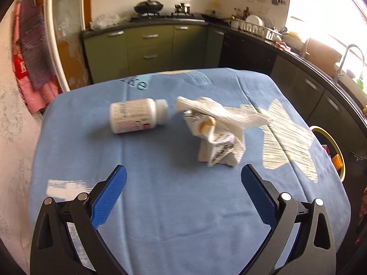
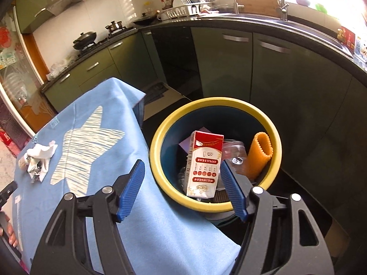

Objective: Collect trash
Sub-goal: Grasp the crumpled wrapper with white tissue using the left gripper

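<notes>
A white pill bottle (image 1: 137,115) lies on its side on the blue tablecloth (image 1: 174,206). To its right is a crumpled carton (image 1: 215,146) with a white tissue (image 1: 220,112) draped over it. My left gripper (image 1: 183,171) hovers open in front of both, with nothing between its fingers. My right gripper (image 2: 181,167) is open over the yellow-rimmed bin (image 2: 158,137) beside the table. A red and white carton (image 2: 204,165) stands loose in the bin, close to the right finger but not gripped. The tissue and crumpled carton (image 2: 39,158) also show far left.
The bin also holds an orange ribbed roll (image 2: 260,153) and clear plastic (image 2: 234,155). Its rim (image 1: 321,128) shows at the table's right edge. Green kitchen cabinets (image 2: 224,68) and a dark counter wrap around behind. A hand (image 2: 9,233) shows at the lower left.
</notes>
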A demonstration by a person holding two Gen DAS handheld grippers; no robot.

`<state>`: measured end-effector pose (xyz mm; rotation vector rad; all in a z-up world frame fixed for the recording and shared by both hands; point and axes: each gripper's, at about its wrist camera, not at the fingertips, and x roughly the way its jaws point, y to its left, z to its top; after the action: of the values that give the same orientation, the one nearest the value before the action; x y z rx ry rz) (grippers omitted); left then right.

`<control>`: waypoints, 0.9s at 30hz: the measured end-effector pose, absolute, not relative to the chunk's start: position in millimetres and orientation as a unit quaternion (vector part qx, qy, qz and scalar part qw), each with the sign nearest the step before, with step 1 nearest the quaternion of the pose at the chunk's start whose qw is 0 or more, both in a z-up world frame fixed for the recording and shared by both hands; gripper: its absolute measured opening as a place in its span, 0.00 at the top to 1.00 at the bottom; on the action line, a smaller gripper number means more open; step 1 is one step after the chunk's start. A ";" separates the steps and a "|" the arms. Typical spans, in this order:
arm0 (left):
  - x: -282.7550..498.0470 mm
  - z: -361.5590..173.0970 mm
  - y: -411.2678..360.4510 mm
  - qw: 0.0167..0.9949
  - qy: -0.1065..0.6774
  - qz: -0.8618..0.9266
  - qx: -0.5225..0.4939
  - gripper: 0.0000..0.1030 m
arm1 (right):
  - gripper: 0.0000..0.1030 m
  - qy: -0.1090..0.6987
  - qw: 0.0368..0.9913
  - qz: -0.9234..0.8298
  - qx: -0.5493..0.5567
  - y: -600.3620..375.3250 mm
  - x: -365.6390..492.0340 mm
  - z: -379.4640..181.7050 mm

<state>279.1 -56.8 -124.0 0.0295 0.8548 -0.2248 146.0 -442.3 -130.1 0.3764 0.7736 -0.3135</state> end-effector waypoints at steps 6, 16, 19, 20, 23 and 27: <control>310.6 -126.3 -83.7 0.898 0.429 -0.100 0.001 0.05 | 0.37 0.370 0.899 -0.131 0.196 -447.1 141.3 -132.7; 350.1 -144.0 -100.0 0.878 0.471 -0.079 -0.023 0.27 | 0.37 0.373 0.895 -0.114 0.217 -457.9 142.2 -144.1; 356.3 -149.7 -101.0 0.873 0.480 -0.078 -0.025 0.37 | 0.37 0.375 0.893 -0.114 0.221 -460.7 142.1 -147.4; 357.8 -151.3 -100.7 0.872 0.483 -0.079 -0.026 0.38 | 0.37 0.376 0.892 -0.114 0.222 -461.7 142.1 -148.4; 361.7 -154.6 -101.1 0.871 0.484 -0.079 -0.028 0.55 | 0.37 0.377 0.891 -0.113 0.225 -463.5 142.4 -149.0; 363.2 -156.6 -99.5 0.871 0.484 -0.080 -0.028 0.74 | 0.37 0.374 0.893 -0.108 0.224 -462.0 142.9 -147.0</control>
<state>363.2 -99.5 -156.6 -0.0587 1.0130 -0.1663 142.9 -462.0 -147.0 0.4651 0.7767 -0.2236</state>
